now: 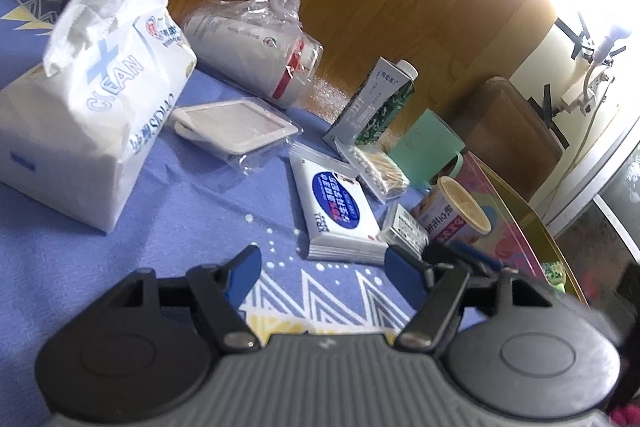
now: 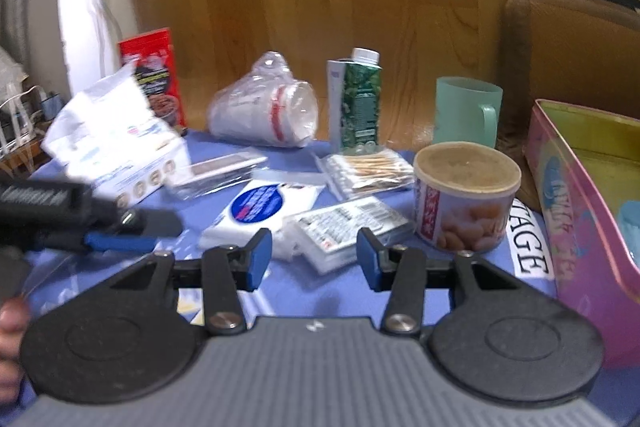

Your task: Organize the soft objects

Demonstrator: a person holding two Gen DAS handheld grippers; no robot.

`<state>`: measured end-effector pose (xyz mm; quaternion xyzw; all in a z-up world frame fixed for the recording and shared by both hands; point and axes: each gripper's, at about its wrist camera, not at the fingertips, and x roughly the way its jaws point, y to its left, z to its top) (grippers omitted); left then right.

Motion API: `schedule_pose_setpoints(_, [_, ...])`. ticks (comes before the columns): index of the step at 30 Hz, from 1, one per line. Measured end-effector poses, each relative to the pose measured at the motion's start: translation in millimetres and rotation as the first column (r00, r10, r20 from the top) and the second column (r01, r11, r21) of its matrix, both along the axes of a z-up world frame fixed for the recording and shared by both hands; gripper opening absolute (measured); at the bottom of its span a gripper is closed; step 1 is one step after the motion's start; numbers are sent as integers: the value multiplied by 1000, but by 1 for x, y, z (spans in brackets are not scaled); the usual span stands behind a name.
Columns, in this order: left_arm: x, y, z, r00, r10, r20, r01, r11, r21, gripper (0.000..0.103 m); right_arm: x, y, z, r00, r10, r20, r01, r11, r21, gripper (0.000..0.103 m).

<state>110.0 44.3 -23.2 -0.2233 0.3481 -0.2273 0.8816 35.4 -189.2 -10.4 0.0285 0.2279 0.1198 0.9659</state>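
Soft stuff sits mid-table on the blue cloth (image 1: 168, 211): the wet-wipes pack (image 1: 340, 215) lies flat just ahead of your left gripper (image 1: 318, 261), with the cotton-swab bag (image 1: 378, 171) touching its far edge and the small white pack (image 2: 344, 227) beside it. The big tissue bag (image 1: 92, 115) stands to the left, top torn open and floppy. The pink tin (image 2: 576, 195) at the right edge looks like the likely drop spot, a guess only.

Handling, as judged: the wipes pack is light, squashy and in slick film, so pinch it across the short edge nearest you and not on the flat face, or it slides. The tissue bag is bulky but light and caves under pressure; take the body low, not the loose top. The swab bag is thin plastic, crinkly, contents stiff; grab an end seam.

Your left gripper hovers low over the cloth, angled down at the wipes, jaws apart, nothing between them. Your right gripper (image 2: 314, 253) is also tilted down, jaws apart and empty, lined up on the small white pack, with the nut can (image 2: 466, 195) just to its right. From the right view, the left tool (image 2: 80, 223) comes in from the left edge. Watch the can and the carton (image 2: 358, 103), both easy to knock
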Motion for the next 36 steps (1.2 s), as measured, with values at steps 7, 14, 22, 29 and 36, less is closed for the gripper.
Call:
schedule_pose_setpoints(7, [2,-5,0,1000,-28,5,28,1000,6,74,51,13,-3,992,94,-83,-99,993,-63,63])
schedule_pose_setpoints(14, [4,-5,-1,999,-40,2,40,999,4,74,44,4,-6,977,197,-77,-207,967,-152,52])
schedule_pose_setpoints(22, [3,-4,-1,999,-44,4,44,999,-1,78,-19,-1,-14,975,219,-47,-223,929,-297,41])
schedule_pose_setpoints(29, [2,-4,0,999,-39,13,39,999,2,78,-31,-33,3,995,93,-35,-96,992,-83,63])
schedule_pose_setpoints(36, [3,-3,-1,999,-36,4,36,999,-6,78,6,-24,-2,994,26,-106,-23,999,22,83])
